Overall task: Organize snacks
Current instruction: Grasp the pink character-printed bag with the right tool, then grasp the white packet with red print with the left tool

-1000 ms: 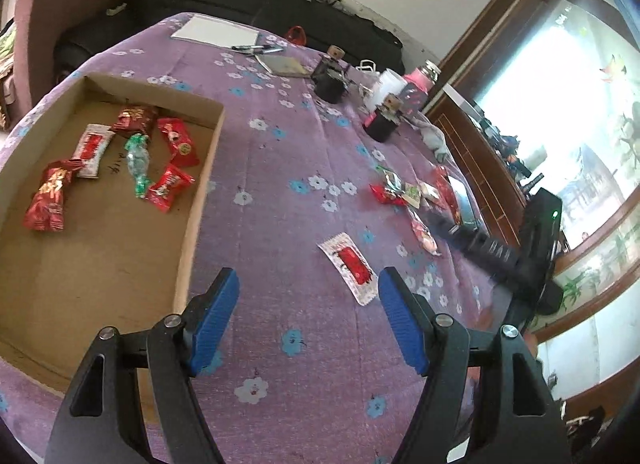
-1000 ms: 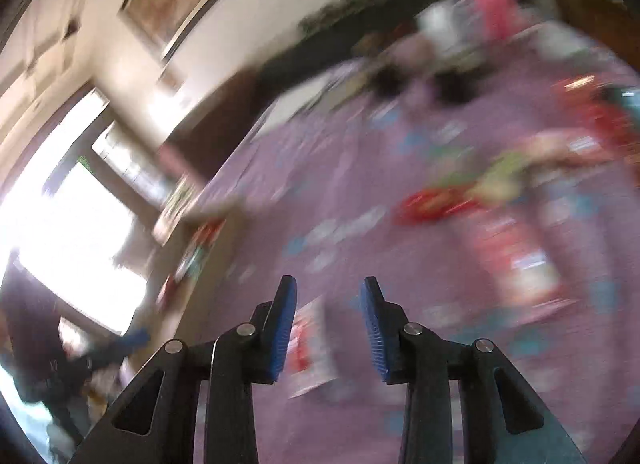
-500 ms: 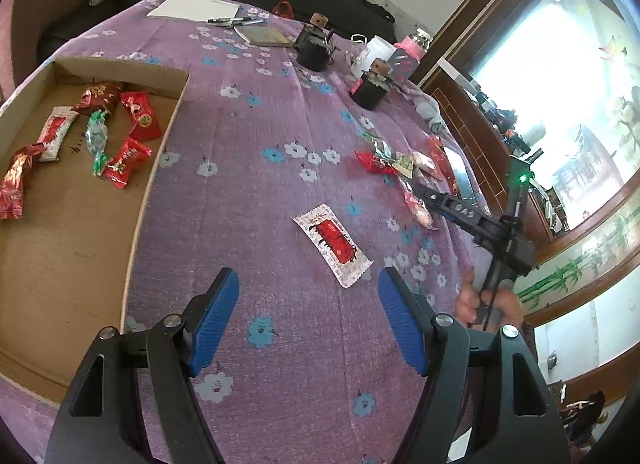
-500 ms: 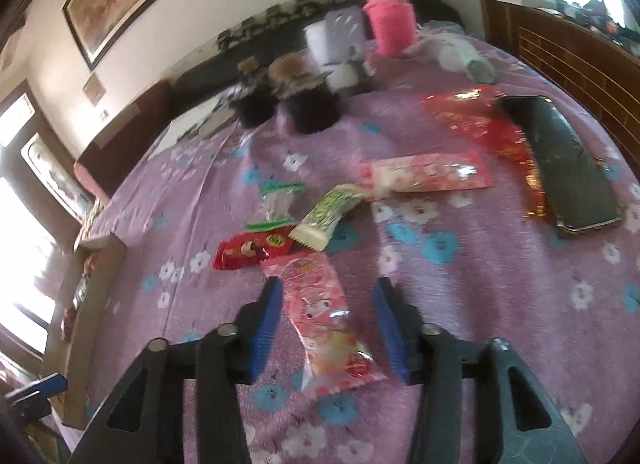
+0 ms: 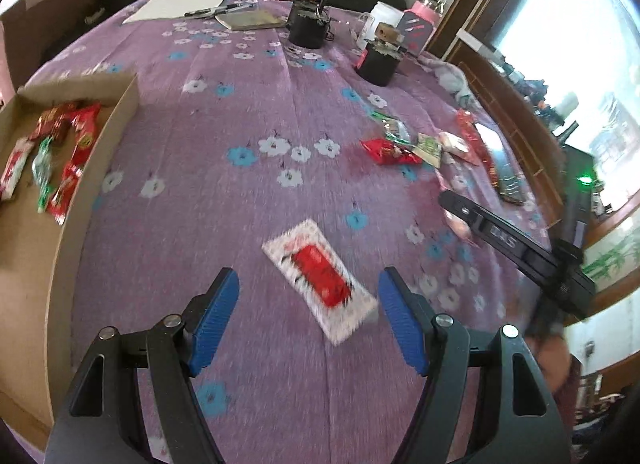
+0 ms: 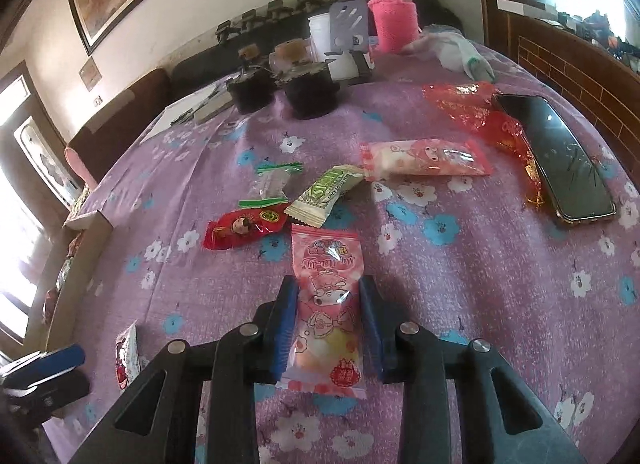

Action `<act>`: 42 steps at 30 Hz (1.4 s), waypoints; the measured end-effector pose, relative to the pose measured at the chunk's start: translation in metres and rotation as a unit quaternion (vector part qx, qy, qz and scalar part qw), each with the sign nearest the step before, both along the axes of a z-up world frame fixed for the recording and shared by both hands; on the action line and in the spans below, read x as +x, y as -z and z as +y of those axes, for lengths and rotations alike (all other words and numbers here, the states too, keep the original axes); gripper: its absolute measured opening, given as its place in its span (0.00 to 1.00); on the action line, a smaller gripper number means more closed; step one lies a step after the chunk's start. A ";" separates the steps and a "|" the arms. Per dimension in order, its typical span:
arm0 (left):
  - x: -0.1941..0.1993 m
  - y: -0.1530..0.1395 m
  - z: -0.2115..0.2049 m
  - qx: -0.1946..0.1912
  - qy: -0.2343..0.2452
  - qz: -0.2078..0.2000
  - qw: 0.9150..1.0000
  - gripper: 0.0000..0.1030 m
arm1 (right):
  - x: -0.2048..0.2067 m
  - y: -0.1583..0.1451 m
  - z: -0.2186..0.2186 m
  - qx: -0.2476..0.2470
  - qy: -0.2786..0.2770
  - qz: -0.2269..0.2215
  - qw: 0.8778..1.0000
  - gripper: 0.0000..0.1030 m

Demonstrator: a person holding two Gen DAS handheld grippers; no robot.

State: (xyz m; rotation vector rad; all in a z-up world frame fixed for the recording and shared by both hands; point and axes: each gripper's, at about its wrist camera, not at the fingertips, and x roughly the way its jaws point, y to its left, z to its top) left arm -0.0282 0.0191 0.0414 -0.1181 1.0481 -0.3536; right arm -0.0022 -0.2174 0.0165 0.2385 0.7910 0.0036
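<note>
left tool (image 5: 308,314): wide open, holding nothing, straddling white-and-red packet (image 5: 320,278) flat on tabletop (image 5: 224,223) | right tool (image 6: 329,326): open, bracketing pink packet (image 6: 328,304), apparently not yet pinched | box (image 5: 102,167) at left collects snacks, likely destination

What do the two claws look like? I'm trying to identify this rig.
Both match: the left claw and right claw have black angular arms with cut-out windows, silver round pivot bolts and ribbed blue pads on the fingers. No cables or sleeves show; the markings are unreadable.
</note>
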 end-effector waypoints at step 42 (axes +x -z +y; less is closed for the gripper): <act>-0.002 0.006 0.006 0.023 0.013 -0.057 0.998 0.58 | -0.002 -0.001 -0.001 0.000 0.006 -0.006 1.000 0.32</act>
